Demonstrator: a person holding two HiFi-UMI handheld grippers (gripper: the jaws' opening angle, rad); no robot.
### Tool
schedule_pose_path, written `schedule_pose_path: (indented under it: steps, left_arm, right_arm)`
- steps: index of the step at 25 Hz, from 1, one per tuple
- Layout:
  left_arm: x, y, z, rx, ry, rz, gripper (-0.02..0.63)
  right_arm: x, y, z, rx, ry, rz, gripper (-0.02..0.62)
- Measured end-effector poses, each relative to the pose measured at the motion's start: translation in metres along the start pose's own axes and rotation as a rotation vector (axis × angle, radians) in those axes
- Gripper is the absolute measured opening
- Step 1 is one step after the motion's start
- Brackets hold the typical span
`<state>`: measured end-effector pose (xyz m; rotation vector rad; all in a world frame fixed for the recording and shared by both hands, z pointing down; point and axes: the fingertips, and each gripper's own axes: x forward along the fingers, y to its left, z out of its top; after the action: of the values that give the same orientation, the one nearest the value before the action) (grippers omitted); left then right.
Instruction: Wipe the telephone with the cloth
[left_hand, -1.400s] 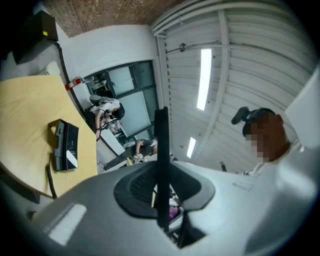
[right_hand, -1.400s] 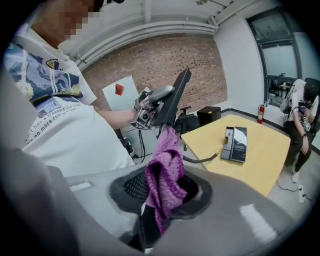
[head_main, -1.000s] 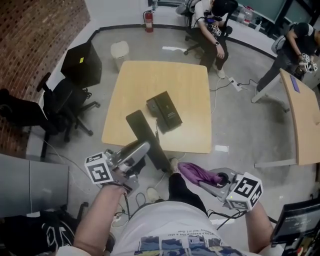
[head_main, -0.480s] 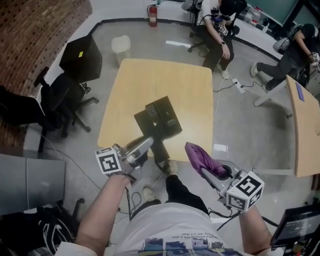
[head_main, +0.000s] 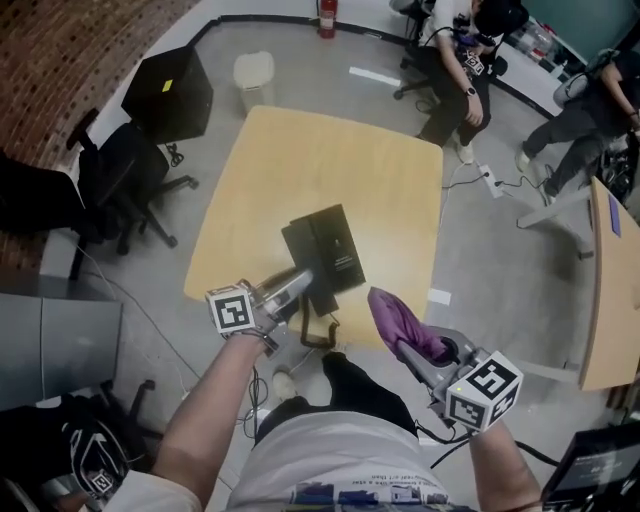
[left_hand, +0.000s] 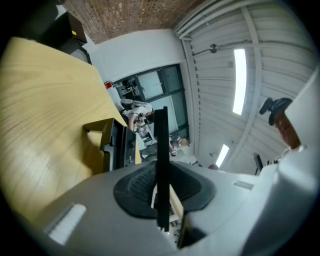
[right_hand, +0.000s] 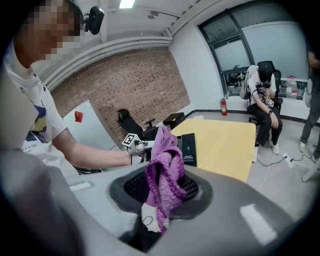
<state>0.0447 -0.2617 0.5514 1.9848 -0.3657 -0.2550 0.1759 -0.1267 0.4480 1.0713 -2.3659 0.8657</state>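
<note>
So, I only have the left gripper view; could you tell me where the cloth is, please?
Observer: The purple cloth is clamped in the right gripper, near the table's near edge.
Operator: Thanks, is it touching the telephone?
Observer: No, the telephone lies flat on the table, apart from the cloth.
Operator: Which side of the telephone is it on?
Observer: To its right in the head view; the left gripper, gripping a thin black slab, is on its left.

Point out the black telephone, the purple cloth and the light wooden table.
Black telephone (head_main: 338, 248): head view, on its flat top face.
Purple cloth (right_hand: 165, 172): right gripper view, on its bunched middle.
Light wooden table (head_main: 330, 160): head view, on the bare top beyond the telephone.
</note>
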Motion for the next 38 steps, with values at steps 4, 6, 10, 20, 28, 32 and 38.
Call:
schedule_pose_path:
  steps: [4,6,10,20,28,32,38]
  left_arm:
    - [0.006,0.024,-0.003,0.0,0.008,0.026,0.084]
    - [0.008,0.033,-0.005,-0.005,0.011,0.043,0.084]
    - [0.012,0.051,-0.007,-0.006,0.011,0.063,0.084]
    - [0.019,0.066,-0.019,-0.031,0.05,0.1,0.084]
    - [0.016,0.072,-0.019,-0.06,0.054,0.118,0.084]
    - [0.016,0.071,-0.019,-0.067,0.067,0.147,0.086]
    - [0.016,0.072,-0.024,-0.047,0.112,0.215,0.095]
  right_arm:
    - [0.007,-0.015,0.001,0.02,0.022,0.021,0.084]
    - [0.01,-0.02,0.002,0.019,0.036,0.037,0.084]
    - [0.017,-0.028,0.001,0.023,0.063,0.067,0.084]
    - [0.035,-0.039,0.01,0.015,0.111,0.122,0.084]
    - [0.047,-0.037,0.015,0.016,0.124,0.146,0.084]
    - [0.052,-0.037,0.02,0.017,0.121,0.16,0.084]
    - [0.058,-0.037,0.025,0.012,0.119,0.188,0.084]
